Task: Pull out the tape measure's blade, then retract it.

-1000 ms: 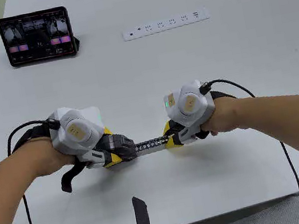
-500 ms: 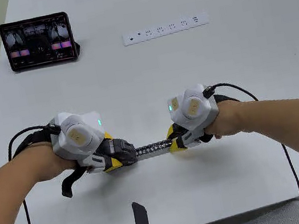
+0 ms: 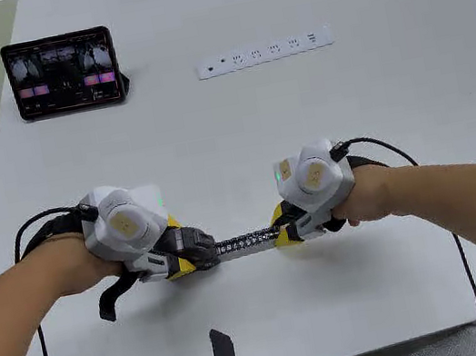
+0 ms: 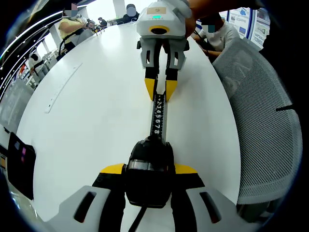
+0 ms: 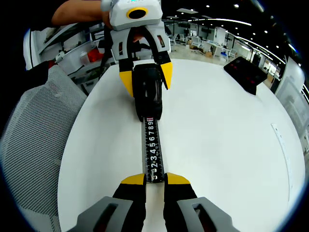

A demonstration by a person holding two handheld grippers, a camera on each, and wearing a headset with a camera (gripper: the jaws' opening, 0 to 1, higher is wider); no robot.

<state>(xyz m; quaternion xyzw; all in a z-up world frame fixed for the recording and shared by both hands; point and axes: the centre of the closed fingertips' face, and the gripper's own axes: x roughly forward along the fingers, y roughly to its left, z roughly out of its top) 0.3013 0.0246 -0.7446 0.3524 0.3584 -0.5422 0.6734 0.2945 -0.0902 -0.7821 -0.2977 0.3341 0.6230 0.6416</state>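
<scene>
Slightly more blade (image 5: 151,145) shows between the grippers than a second ago. Pull-out is judged under way, with only a short length drawn; retraction is outstanding. Left gripper (image 4: 149,169) is clamped on the tape measure case (image 5: 147,89), at 7 o'clock on the table (image 3: 300,112). Right gripper (image 5: 154,180), at 5 o'clock, is closed on the blade's end.

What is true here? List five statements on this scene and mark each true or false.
1. The left gripper is shut on the tape measure's black case. True.
2. The blade is fully retracted. False: a short numbered stretch spans between the grippers.
3. The right gripper has its fingers shut on the blade's end. True.
4. In the head view the tablet lies right of the power strip. False: it lies left.
5. The tablet's screen is dark. False: it is lit.
</scene>
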